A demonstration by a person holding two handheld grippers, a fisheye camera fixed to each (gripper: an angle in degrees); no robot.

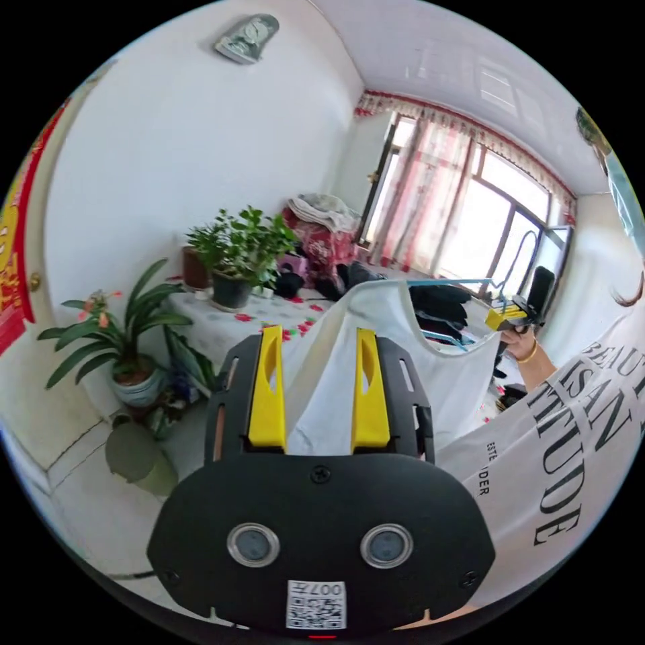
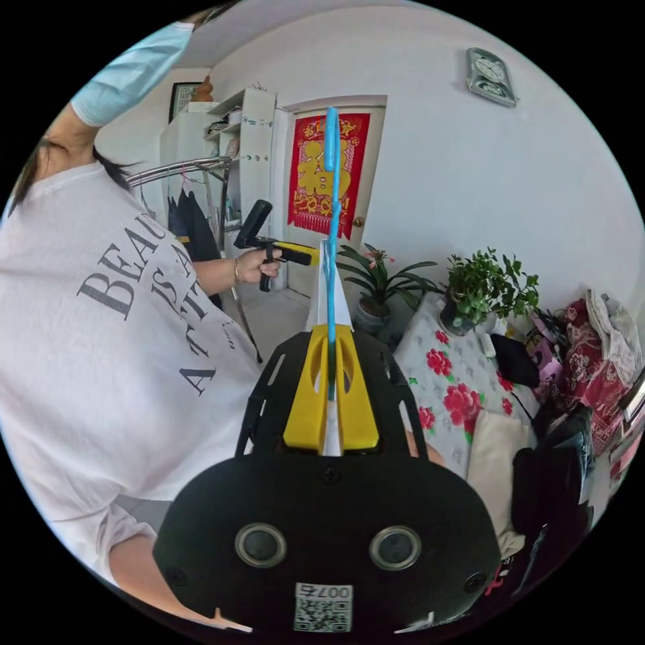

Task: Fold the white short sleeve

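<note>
The white short sleeve shirt (image 1: pixel 443 376) hangs on a blue hanger (image 1: pixel 449 282) and stretches between the two grippers. In the left gripper view, my left gripper (image 1: pixel 319 332) has its yellow jaws apart, with shirt fabric lying in the gap. The right gripper (image 1: pixel 510 316) shows far off, held by a hand at the hanger's end. In the right gripper view, my right gripper (image 2: pixel 332 332) is shut on the blue hanger (image 2: pixel 330 201), with white shirt cloth (image 2: pixel 326 295) between its jaws too. The left gripper (image 2: pixel 302 254) meets the shirt's far edge.
A table with a flowered cloth (image 2: pixel 450 376) carries potted plants (image 1: pixel 235 255) and piled clothes (image 2: pixel 591 363). More plants (image 1: pixel 121 342) stand on the floor. The person's lettered white top (image 2: pixel 114 349) is close beside both grippers. A clothes rack (image 2: pixel 181 168) stands near the door (image 2: pixel 322 175).
</note>
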